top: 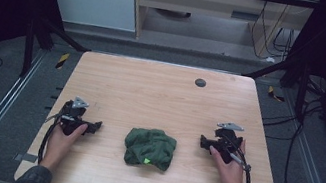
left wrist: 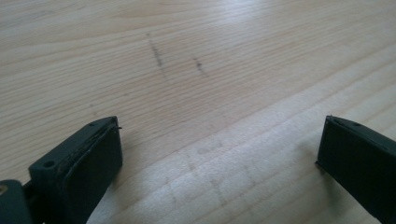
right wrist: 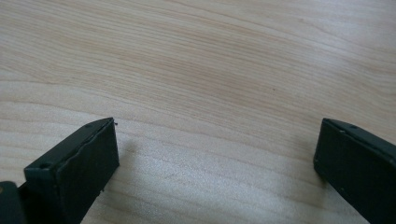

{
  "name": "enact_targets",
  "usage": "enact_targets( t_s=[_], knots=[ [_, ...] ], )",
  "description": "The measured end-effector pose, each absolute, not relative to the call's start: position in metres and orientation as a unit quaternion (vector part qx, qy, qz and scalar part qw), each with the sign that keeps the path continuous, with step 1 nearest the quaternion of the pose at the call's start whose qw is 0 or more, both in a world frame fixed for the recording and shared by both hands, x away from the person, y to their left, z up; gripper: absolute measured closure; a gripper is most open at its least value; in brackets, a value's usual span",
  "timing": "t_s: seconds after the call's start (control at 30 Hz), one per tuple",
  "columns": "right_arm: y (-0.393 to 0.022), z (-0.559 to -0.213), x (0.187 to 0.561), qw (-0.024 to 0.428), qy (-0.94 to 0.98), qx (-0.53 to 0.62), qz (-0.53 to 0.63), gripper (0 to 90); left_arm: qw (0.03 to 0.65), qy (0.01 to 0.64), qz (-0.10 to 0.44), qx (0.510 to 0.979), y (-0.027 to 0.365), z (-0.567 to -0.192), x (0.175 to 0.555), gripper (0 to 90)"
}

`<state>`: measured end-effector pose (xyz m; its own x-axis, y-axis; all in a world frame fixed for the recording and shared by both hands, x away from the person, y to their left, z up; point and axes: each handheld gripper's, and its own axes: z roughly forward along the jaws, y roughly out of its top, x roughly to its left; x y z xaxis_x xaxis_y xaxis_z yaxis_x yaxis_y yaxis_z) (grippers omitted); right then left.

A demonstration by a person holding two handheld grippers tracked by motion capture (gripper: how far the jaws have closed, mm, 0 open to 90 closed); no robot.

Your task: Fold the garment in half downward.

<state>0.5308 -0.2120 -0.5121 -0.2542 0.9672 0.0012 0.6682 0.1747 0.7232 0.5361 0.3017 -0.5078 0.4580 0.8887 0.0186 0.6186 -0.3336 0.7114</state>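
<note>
green cloth (top: 149,147) is sitting bunched in a lump at lower centre of the high view, on the wooden table (top: 160,96), with a small bright green tag showing on its near edge. nothing is touching it.

left gripper (top: 94,126) is resting at lower left, right gripper (top: 204,142) at lower right, both well apart from the cloth and flanking it, jaws pointing inward toward it. reads like a symmetric ready pose: one gripper per side so each can take an edge of the bundle.

both are released, jaws standing wide with nothing between them. left gripper view is showing bare wood grain between its jaws with a couple of faint dark scuffs (left wrist: 156,51) at upper centre; right gripper view is showing plain wood. jaws look low over the tabletop in both, probably to slide in under the cloth edges.

dark round grommet (top: 200,82) is sitting at upper centre of the table, out of the way.
</note>
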Motion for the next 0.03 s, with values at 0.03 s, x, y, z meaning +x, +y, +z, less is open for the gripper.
enact_targets(
  t_s=[0.03],
  knots=[
    [-0.2119, -0.5121, 0.5306, 0.24, 0.728, 0.563, 0.31, 0.1, 0.323, 0.48, 0.21, 0.788, 0.3018, -0.5077, 0.5361, 0.0]
  ],
)
